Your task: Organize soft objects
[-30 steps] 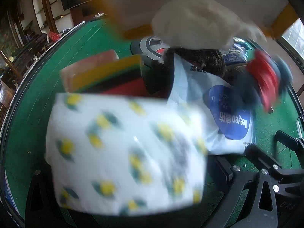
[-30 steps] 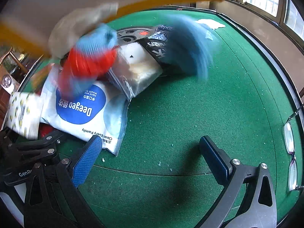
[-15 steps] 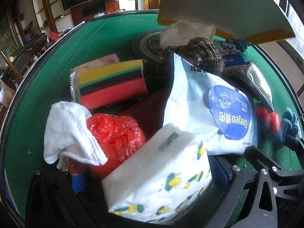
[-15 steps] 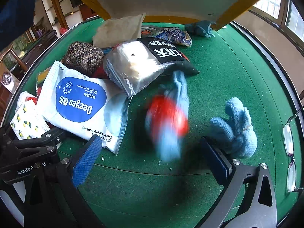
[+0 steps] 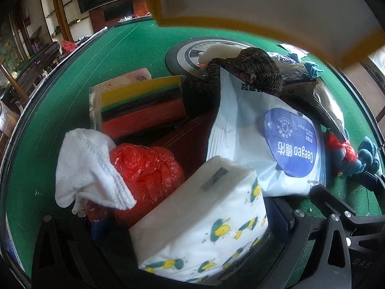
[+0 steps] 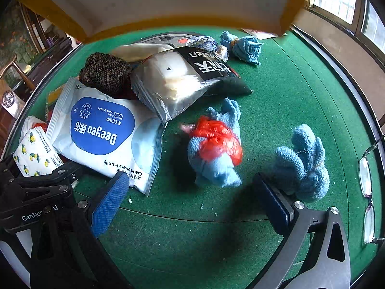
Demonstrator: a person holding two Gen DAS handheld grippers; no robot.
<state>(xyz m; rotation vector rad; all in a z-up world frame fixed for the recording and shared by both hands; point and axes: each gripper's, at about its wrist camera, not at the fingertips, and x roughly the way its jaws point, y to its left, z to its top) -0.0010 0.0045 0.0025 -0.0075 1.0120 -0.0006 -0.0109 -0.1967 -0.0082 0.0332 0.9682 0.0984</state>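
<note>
Left wrist view: left gripper [image 5: 182, 219] spread around tissue pack [image 5: 202, 226]
Right gripper [image 6: 192, 200]: released, holding nothing
Box [image 6: 168, 2]: tipped above pile
Blue knit [image 6: 214, 149]: blurred, red-wrapped

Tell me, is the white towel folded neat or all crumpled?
Crumpled. The white towel lies bunched in loose folds, one corner draped over the red plastic bag beside it, on the green table.

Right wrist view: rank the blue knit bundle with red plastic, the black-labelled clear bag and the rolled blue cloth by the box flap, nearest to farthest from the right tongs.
From the right tongs:
1. Blue knit bundle with red plastic, just ahead, centre.
2. Black-labelled clear bag, farther back, left of centre.
3. Rolled blue cloth, far end, under the box flap.
</note>
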